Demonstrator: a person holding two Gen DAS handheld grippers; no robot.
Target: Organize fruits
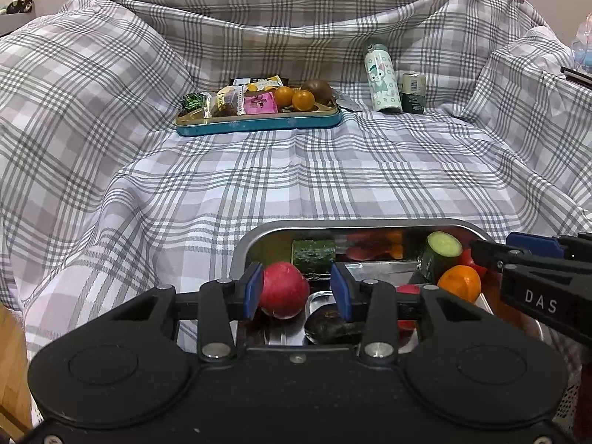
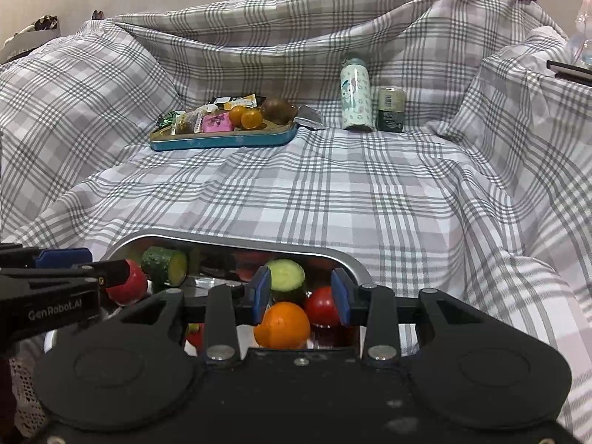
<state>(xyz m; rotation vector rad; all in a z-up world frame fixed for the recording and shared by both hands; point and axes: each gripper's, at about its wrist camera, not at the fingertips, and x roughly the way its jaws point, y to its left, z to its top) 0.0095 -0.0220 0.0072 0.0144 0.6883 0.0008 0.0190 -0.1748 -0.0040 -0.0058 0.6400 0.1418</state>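
A steel compartment tray [image 1: 333,224] lies close under both grippers on the plaid cloth. It holds a red apple [image 1: 283,290], two cucumber pieces [image 1: 313,261] [image 1: 442,255], an orange [image 2: 283,325] and a tomato [image 2: 322,307]. My left gripper [image 1: 298,290] hangs open over the tray's left part, the apple low between its blue pads and against the left one. My right gripper [image 2: 299,296] stands narrowly open above the orange and a cucumber piece [image 2: 286,277], its pads pressing on neither. Each gripper shows at the edge of the other's view.
At the far side sits a blue tray [image 1: 259,125] with wrapped snacks, two small orange fruits [image 1: 303,100] and a kiwi [image 1: 318,90]. A patterned bottle [image 1: 383,77] and a green can [image 1: 413,92] stand to its right. Cloth folds rise on three sides.
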